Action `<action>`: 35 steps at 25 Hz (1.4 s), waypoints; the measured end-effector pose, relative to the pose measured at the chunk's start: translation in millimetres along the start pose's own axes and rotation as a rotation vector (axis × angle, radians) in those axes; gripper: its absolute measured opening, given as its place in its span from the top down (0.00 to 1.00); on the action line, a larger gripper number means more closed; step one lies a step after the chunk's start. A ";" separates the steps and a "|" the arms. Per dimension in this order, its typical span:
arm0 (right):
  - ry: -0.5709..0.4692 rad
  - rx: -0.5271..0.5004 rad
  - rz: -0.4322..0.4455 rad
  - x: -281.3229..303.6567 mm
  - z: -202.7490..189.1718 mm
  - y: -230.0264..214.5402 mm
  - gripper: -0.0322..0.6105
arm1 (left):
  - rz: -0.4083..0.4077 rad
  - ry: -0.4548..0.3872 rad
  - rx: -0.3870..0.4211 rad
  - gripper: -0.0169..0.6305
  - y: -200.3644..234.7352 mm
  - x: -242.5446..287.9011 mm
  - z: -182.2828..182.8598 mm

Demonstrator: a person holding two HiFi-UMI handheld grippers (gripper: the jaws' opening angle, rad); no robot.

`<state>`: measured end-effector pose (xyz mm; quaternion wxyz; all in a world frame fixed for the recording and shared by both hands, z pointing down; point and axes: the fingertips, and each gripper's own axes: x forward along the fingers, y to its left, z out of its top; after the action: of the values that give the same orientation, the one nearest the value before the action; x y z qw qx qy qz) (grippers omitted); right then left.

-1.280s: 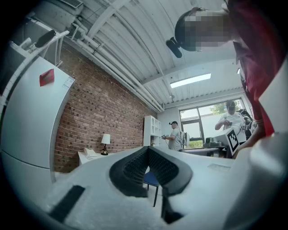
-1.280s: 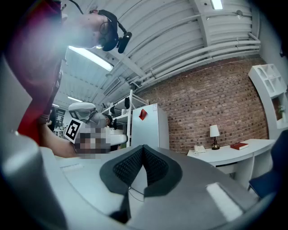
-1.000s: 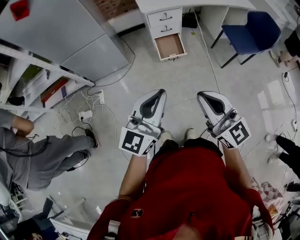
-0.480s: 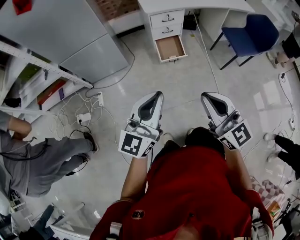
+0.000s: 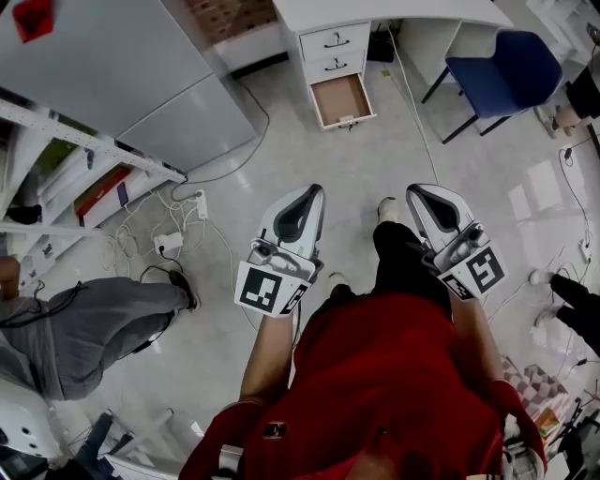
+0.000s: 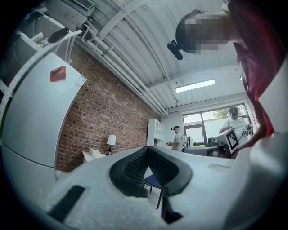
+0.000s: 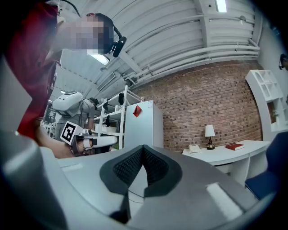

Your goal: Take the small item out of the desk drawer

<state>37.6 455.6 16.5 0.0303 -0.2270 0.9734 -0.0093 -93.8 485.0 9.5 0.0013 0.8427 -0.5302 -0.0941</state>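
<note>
Status: we're standing on open floor [image 5: 403,150], walking up to the table [image 5: 375,11], not at it yet. The big grey cabinet [image 5: 112,66] sits to our upper left and the blue chair [image 5: 497,66] to the upper right, with the drawer unit [image 5: 330,42] under the table edge between them. What just changed: the right leg [image 5: 398,258] swings forward, with its shoe [image 5: 386,208] now planted between the two claws. A second ago both feet were side by side under us. So this is a step toward the drawers, still the approach phase. The table and drawers sit slightly lower in the head view than before, so the gap is closing only slowly. The person in grey [image 5: 84,319] at left has slid toward the frame edge. The left claw [image 5: 313,192] and right claw [image 5: 416,193] are held out front at about the same height as earlier. Both are closed with pads meeting and nothing between them, per their own gripper views. The lowest drawer [image 5: 342,97] is already pulled out, well apart from both claws. The small item should be in there, but from here we see only the bare brown bottom and can't make the item out. Our read is that we need more steps, then open a claw over the drawer.
</note>
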 end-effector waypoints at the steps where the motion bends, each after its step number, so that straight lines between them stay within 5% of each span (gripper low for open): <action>1: -0.003 0.006 -0.002 2.9 -1.8 -9.7 0.93 | 0.000 0.006 0.005 0.97 3.8 8.1 -2.3; 11: -0.030 -0.032 0.028 67.2 -20.6 -173.2 0.93 | 0.024 0.078 0.067 0.97 69.3 150.0 -42.3; 20: 0.000 0.033 0.089 120.3 -39.6 -331.0 0.93 | 0.054 0.142 0.069 0.97 133.1 308.0 -86.8; 27: 0.032 0.074 0.132 139.3 -56.8 -407.1 0.93 | 0.064 0.190 0.095 0.97 150.3 384.7 -104.7; 35: 0.045 0.107 0.113 164.8 -80.7 -438.8 0.93 | 0.032 0.249 0.112 0.97 177.3 412.7 -127.7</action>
<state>78.6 -10.5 102.0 0.0212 -0.1695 0.9832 -0.0646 -58.3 26.0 88.2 0.0212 0.8380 -0.5437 0.0410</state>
